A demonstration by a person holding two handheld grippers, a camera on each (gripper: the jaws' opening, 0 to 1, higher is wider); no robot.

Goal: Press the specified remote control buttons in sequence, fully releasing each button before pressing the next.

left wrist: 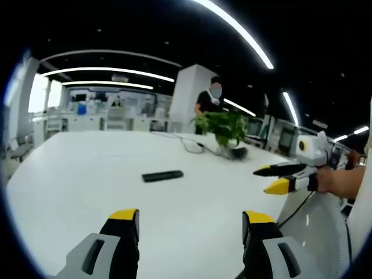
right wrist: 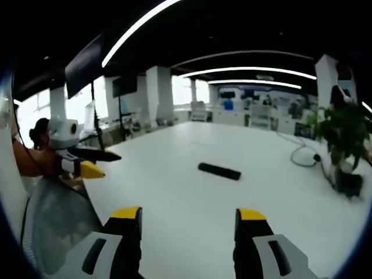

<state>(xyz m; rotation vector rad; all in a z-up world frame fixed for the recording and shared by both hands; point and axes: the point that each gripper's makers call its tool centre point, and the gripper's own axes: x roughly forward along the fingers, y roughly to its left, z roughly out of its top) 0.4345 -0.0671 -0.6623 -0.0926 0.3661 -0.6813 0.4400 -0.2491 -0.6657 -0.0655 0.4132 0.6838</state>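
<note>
A broad white desk (left wrist: pixel 87 174) runs through an open-plan office, its top glossy and catching the glare of the long curved ceiling light strips (left wrist: pixel 235 26). In the left gripper view, the left gripper (left wrist: pixel 190 224) rises from the bottom edge with its 2 yellow-tipped jaws standing wide apart, nothing between them. The black remote control (left wrist: pixel 163 175) lies flat on the desk well ahead of those jaws, out toward the middle of the surface and apart from everything else.

Beyond the remote, near the far edge, a potted plant (left wrist: pixel 224 128) stands in a dark pot, with a thin cable (left wrist: pixel 189 142) looping across the desk beside it. A person in dark clothing (left wrist: pixel 208 102) stands behind the plant next to a white pillar (left wrist: pixel 189 93). From the right side of this view the right gripper (left wrist: pixel 268 178) reaches in, held in a hand (left wrist: pixel 337 180), its jaws parted and empty.

In the right gripper view, the right gripper's own jaws rise wide open, and the remote lies ahead of them in mid-desk. The left gripper enters from the left above a mesh chair back (right wrist: pixel 58 221). Windows (right wrist: pixel 75 104) line the far wall.
</note>
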